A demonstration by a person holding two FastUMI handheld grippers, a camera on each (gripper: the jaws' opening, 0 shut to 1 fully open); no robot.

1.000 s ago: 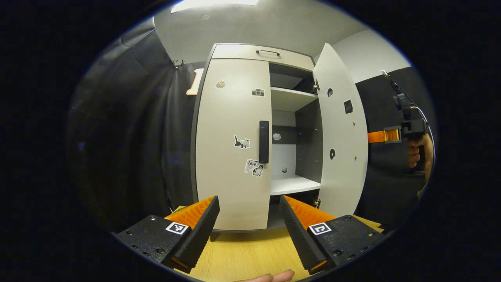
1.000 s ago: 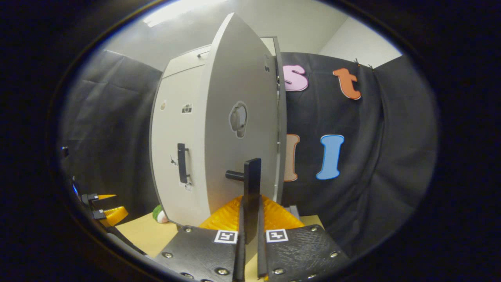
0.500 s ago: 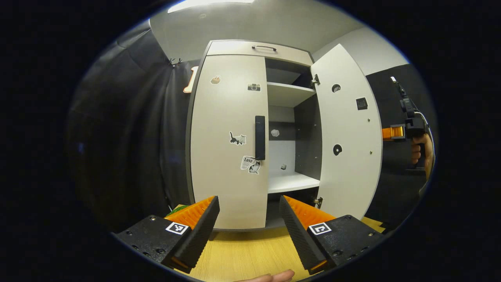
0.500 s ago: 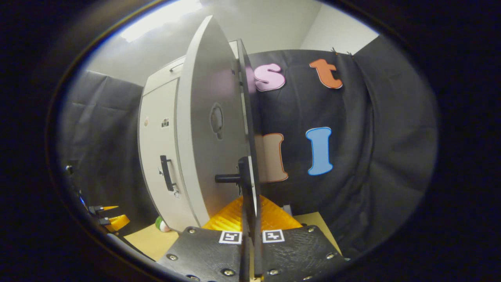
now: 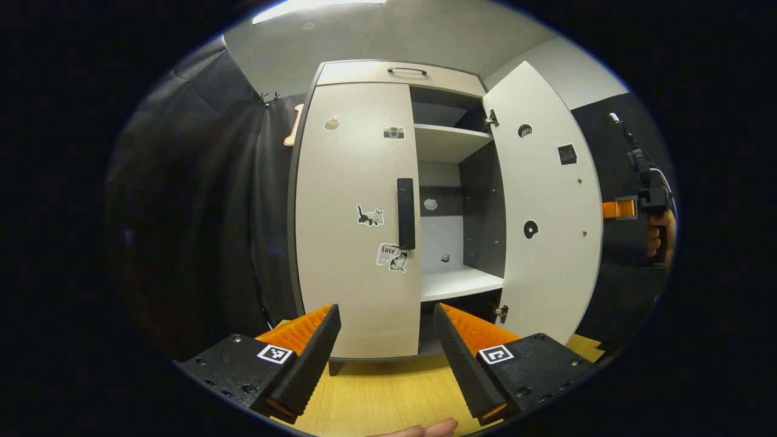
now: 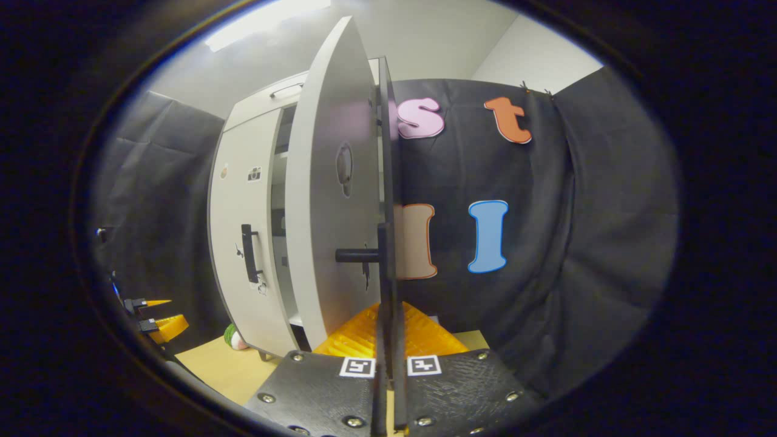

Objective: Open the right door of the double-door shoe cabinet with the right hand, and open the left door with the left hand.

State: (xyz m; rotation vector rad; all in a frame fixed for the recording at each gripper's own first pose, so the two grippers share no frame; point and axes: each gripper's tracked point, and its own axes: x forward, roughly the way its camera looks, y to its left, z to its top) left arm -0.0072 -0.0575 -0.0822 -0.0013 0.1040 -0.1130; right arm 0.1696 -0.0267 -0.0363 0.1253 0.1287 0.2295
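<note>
Shoe cabinet [image 5: 364,73]: right hand-held gripper [image 6: 387,315] clamped the swung-open right door's handle [image 6: 383,267]; left hand-held gripper [image 5: 385,340], gaping and empty, next needed the left door's handle [image 5: 405,213].

A light wooden table [image 5: 376,394] lay in the foreground, its grain running toward the back of the booth. Black cloth [image 5: 200,200] hung in folds as the booth's wall, pinned with small clips [image 5: 269,97] near its top edge, and above it rose a pale wall and ceiling with a bright ceiling light [image 5: 318,5]. A small green-and-white round object [image 6: 233,337] sat on the table, too blurred to identify.
</note>
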